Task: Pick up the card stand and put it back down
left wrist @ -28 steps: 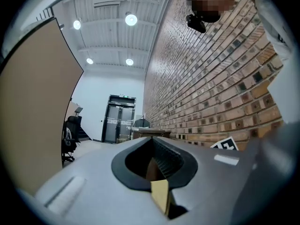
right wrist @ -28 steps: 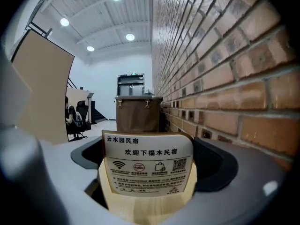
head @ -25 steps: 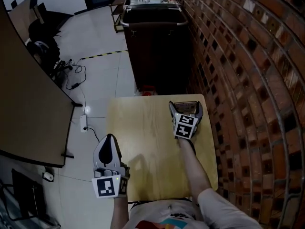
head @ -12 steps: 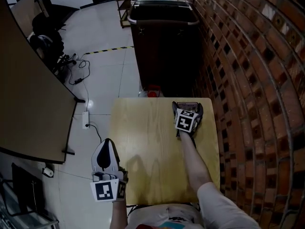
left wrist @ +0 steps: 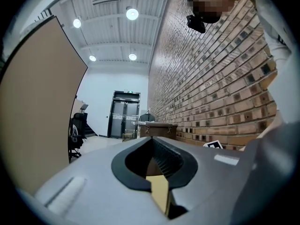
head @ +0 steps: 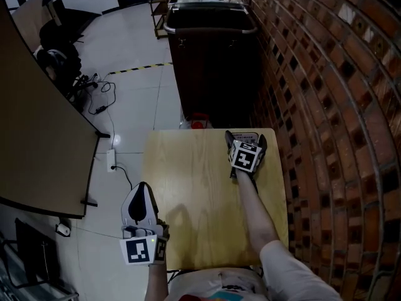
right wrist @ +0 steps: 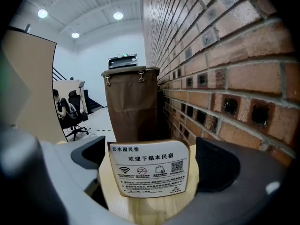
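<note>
The card stand (right wrist: 149, 168) is a small white printed sign with a wifi symbol and a QR code. It stands upright on the wooden table (head: 188, 187), near the far right corner by the brick wall. My right gripper (right wrist: 152, 150) is open, one jaw on each side of the card with a small gap at either edge. From the head view the right gripper (head: 245, 138) frames the card stand (head: 247, 134). My left gripper (head: 141, 192) hangs off the table's near left edge, shut and holding nothing. In its own view the left gripper (left wrist: 151, 140) points down the hall.
A brick wall (head: 326, 105) runs along the table's right side. A dark brown bin (head: 210, 49) stands just beyond the table's far edge. A large tan partition (head: 37, 137) is at the left, with cables and a power strip (head: 111, 162) on the floor.
My right gripper has reached a little farther towards the table's far edge, closing in around the card stand. The left gripper has stayed where it was.
</note>
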Tool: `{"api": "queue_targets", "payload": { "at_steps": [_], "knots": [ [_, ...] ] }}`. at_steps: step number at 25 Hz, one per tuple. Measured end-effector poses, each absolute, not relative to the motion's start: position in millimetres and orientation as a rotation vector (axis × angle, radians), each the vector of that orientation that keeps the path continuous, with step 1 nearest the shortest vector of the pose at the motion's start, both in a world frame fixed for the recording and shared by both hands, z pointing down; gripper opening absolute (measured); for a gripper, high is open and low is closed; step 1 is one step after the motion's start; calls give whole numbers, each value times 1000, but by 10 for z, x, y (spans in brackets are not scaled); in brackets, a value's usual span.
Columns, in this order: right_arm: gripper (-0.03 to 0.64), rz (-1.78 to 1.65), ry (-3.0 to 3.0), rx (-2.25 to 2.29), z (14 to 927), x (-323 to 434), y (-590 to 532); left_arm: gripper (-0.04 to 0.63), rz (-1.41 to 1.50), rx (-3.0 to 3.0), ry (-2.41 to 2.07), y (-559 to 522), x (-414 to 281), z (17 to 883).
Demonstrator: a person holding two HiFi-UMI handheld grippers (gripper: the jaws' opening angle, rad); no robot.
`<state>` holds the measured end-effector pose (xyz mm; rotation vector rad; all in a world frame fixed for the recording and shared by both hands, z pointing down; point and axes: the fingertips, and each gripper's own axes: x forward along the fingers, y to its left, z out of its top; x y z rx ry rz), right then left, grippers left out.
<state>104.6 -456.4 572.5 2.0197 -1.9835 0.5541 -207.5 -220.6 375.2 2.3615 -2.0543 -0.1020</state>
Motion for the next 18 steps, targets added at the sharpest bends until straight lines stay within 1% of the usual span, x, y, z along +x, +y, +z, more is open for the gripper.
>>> {"api": "queue_targets", "payload": {
  "at_steps": [6,7,8,9,10,11,12,16,18],
  "knots": [
    [568,549,-2128,2071,5224,1096,-4355,5,-145,2399,-2028,-2156,-1942,3641],
    [536,523,-2154,2073,5097,1105,-4289,5,-153,2404,-2025,-2141,-1914,3620],
    [458,486,-2186,2069,4952,1105,-4205,5,-160,2409,-2021,-2121,-1883,3603],
    [365,447,-2230,2059,4787,1095,-4102,5,-163,2421,-2010,-2095,-1847,3591],
    [220,415,-2288,2047,4606,1079,-3978,5,-166,2435,-1998,-2068,-1807,3579],
    [21,390,-2358,2034,4409,1061,-3832,5,-172,2447,-1989,-2043,-1768,3558],
    [1,369,-2439,2022,4199,1040,-3660,5,-181,2458,-1984,-2018,-1731,3526],
    [0,276,-2763,1968,3383,964,-2750,5,-181,2553,-1929,-1854,-1542,3439],
    [0,229,-2876,1947,3115,922,-2248,5,-189,2583,-1907,-1764,-1459,3386]
  ]
}}
